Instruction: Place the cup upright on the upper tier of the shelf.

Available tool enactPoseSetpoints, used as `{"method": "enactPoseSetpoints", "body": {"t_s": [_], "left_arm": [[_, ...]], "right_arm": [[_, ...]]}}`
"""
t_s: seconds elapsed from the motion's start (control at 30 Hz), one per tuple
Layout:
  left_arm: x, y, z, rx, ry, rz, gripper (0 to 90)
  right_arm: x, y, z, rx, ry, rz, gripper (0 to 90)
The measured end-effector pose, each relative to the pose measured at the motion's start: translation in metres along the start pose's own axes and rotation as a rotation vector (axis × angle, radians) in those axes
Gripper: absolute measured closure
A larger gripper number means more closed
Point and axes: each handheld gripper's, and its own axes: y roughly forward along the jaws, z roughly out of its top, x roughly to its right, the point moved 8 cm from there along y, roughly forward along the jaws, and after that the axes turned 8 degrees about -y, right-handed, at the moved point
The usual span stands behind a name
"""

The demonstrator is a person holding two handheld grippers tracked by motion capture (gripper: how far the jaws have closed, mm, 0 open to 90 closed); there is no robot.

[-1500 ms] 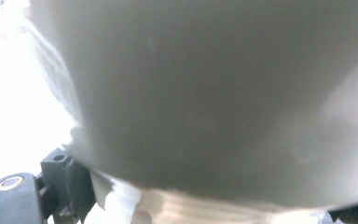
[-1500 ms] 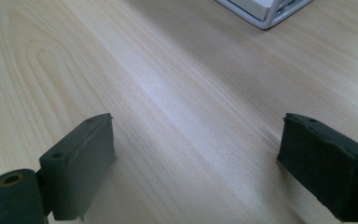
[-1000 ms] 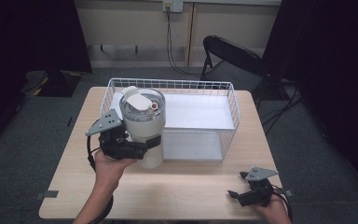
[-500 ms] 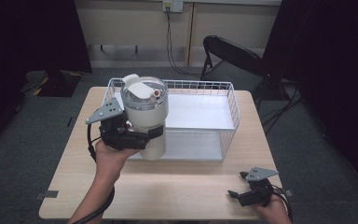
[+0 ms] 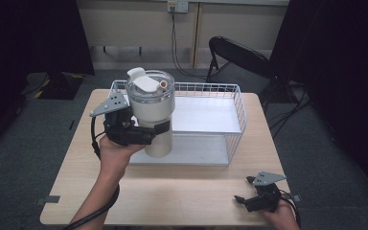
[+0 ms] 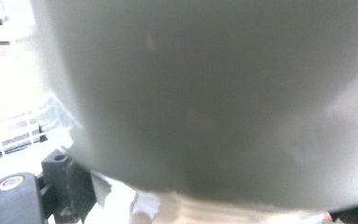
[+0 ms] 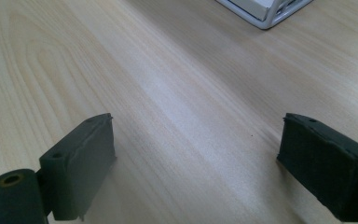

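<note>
**Tumbler held over the basket's left end**

High view: the left gripper clamps the lidded tumbler upright at the wire basket. Left gripper view: the tumbler's grey wall looms close. Right gripper view: the right gripper rests spread apart on the table.

The left gripper has carried the white tumbler up and back, from the wire basket's front rim to above its left end.
</note>
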Motion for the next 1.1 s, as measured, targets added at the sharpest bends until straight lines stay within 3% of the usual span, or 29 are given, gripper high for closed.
{"method": "enactPoseSetpoints", "body": {"t_s": [1.1], "left_arm": [[-0.006,0.015,0.041,0.005,0.007,0.026,9.9]], "right_arm": [[0.0,0.0,0.0,0.001,-0.001,-0.002,9.8]]}}
